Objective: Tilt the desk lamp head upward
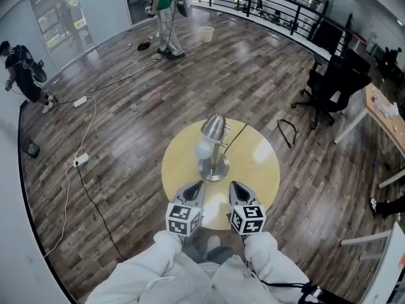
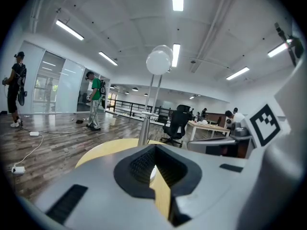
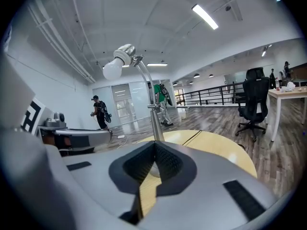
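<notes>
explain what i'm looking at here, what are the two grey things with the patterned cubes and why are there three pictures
There is no robot here. A person wears a camera on the head and holds a hand-held gripper in each hand. The head view looks down on both, the left gripper and the right gripper. The patterned cubes are part of them. The other two pictures come from cameras that ride on each gripper and look along its jaws. On the round yellow table stands one silver desk lamp with a white bulb. Its head is angled downward, and its cord runs off the far edge. Both pairs of jaws are closed with nothing between them, so nothing is held right now.
</notes>
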Motion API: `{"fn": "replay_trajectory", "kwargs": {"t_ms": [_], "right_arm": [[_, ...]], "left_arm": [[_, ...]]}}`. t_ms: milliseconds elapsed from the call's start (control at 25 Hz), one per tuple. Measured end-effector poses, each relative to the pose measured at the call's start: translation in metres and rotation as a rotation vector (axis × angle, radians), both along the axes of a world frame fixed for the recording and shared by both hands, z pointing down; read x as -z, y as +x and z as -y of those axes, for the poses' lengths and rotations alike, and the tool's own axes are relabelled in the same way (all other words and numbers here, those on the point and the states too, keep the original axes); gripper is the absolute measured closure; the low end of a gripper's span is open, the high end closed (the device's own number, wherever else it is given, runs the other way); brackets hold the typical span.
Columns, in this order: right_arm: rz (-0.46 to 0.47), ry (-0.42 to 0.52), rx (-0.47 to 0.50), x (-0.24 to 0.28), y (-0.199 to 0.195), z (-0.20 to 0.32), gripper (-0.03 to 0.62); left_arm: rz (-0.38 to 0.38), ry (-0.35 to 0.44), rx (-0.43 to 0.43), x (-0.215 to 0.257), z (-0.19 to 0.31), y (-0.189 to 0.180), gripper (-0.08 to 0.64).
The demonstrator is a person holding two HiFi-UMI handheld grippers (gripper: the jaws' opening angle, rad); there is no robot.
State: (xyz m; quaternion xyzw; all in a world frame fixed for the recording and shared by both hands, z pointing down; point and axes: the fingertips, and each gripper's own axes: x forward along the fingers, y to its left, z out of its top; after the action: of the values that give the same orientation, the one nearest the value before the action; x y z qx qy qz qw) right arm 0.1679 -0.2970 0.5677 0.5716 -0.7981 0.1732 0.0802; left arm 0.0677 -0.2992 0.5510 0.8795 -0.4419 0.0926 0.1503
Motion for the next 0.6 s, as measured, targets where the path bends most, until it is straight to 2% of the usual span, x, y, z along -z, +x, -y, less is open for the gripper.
{"fn": "replay_trajectory", "kwargs": {"t_ms": [200,400,600], "right_arm": [[-0.006,0.005,-0.055,0.002,-0.018,-0.031,0.578],[0.013,0.013,-0.109,0.005,-0.049,-0.076,0.578],[-0.009,-0.005,-0.137,-0.001,-0.064,-0.120,0.578]], "left_arm": [[-0.005,0.020,-0.058,0.016,-0.026,-0.012,0.560],[-0.054,-0.022,-0.049,0.023,-0.059,-0.051,0.560],[-0.025,-0.008,-0.041,0.028,-0.092,-0.070,0.560]]}}
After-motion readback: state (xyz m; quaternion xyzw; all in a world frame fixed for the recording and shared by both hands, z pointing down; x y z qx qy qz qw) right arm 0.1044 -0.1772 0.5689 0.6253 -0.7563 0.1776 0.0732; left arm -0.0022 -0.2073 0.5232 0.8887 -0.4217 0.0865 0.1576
